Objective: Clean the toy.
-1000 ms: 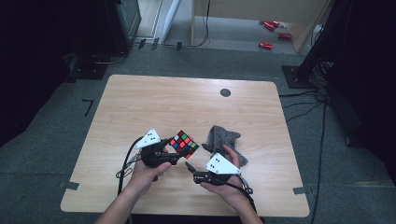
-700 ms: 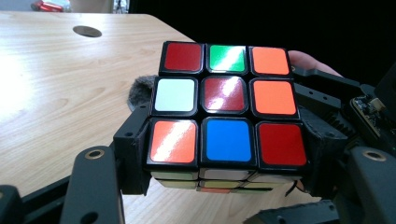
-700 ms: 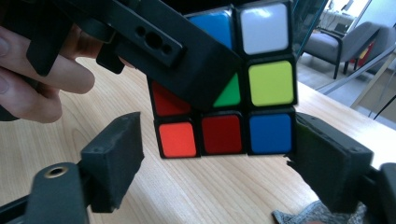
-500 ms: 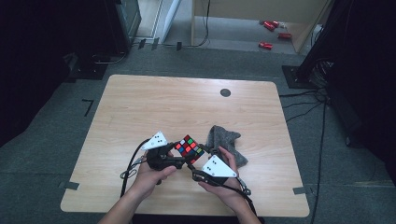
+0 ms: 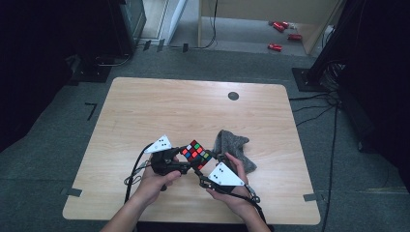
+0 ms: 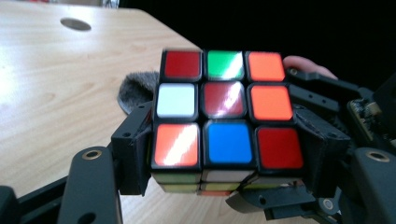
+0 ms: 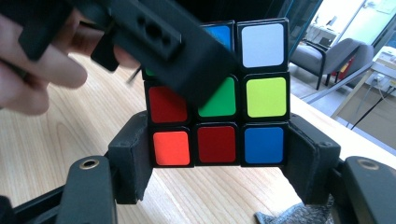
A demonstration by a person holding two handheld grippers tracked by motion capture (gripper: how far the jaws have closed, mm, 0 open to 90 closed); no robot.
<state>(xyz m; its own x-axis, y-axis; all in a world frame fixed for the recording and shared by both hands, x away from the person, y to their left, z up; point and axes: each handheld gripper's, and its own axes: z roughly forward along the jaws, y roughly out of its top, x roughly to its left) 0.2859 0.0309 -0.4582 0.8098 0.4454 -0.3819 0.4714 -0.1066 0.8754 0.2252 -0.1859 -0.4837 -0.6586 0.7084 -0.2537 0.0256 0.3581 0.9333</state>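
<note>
Both grippers clamped on one Rubik's cube, held above the near table edge.

The left gripper (image 6: 224,154) and right gripper (image 7: 217,156) each pinch the Rubik's cube (image 5: 195,153) by opposite sides — rigid, light, glossy plastic, likely to slip or twist unless gripped flat across a layer. Its underside is hidden; the grey cloth (image 5: 234,149) lies just beside, partly behind the hands.

Both forearms reach in from below. The left gripper (image 5: 186,155) and the right gripper (image 5: 202,170) meet close together, each clamped on the Rubik's cube (image 5: 195,153).
</note>
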